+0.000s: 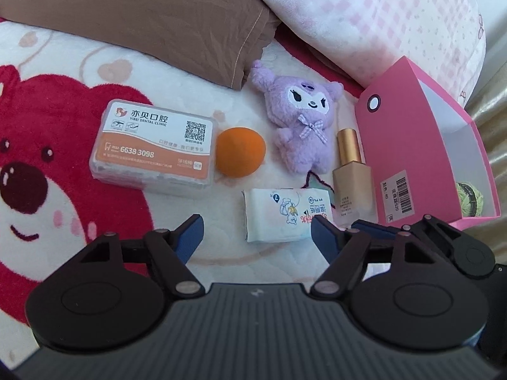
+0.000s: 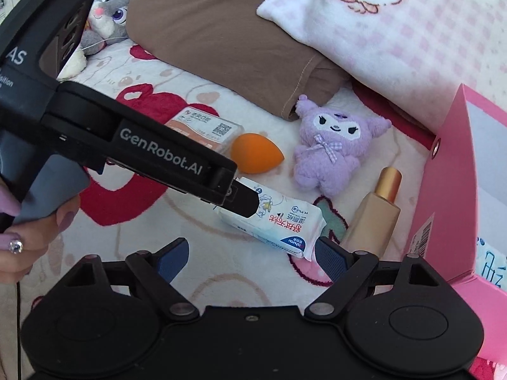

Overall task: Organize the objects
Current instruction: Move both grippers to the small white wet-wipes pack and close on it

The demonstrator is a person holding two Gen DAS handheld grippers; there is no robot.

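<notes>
On the bear-print blanket lie a floss box [image 1: 153, 145] [image 2: 202, 129], an orange makeup sponge [image 1: 240, 152] [image 2: 256, 153], a purple plush [image 1: 304, 117] [image 2: 332, 148], a gold-capped foundation bottle [image 1: 351, 174] [image 2: 375, 212] and a white tissue pack [image 1: 282, 215] [image 2: 279, 224]. A pink box [image 1: 421, 145] [image 2: 450, 196] stands open at the right. My left gripper [image 1: 257, 237] is open, just short of the tissue pack and empty. My right gripper [image 2: 250, 255] is open and empty, its right finger close to the pack's near corner. The left gripper's body [image 2: 152, 158] reaches over the pack's far end.
A brown pillow [image 1: 142, 22] [image 2: 228, 38] and a pink checked blanket [image 1: 380, 19] [image 2: 396, 31] lie behind the objects. A grey bunny plush [image 2: 107, 15] sits at the far left. A green item [image 1: 469, 198] lies inside the pink box.
</notes>
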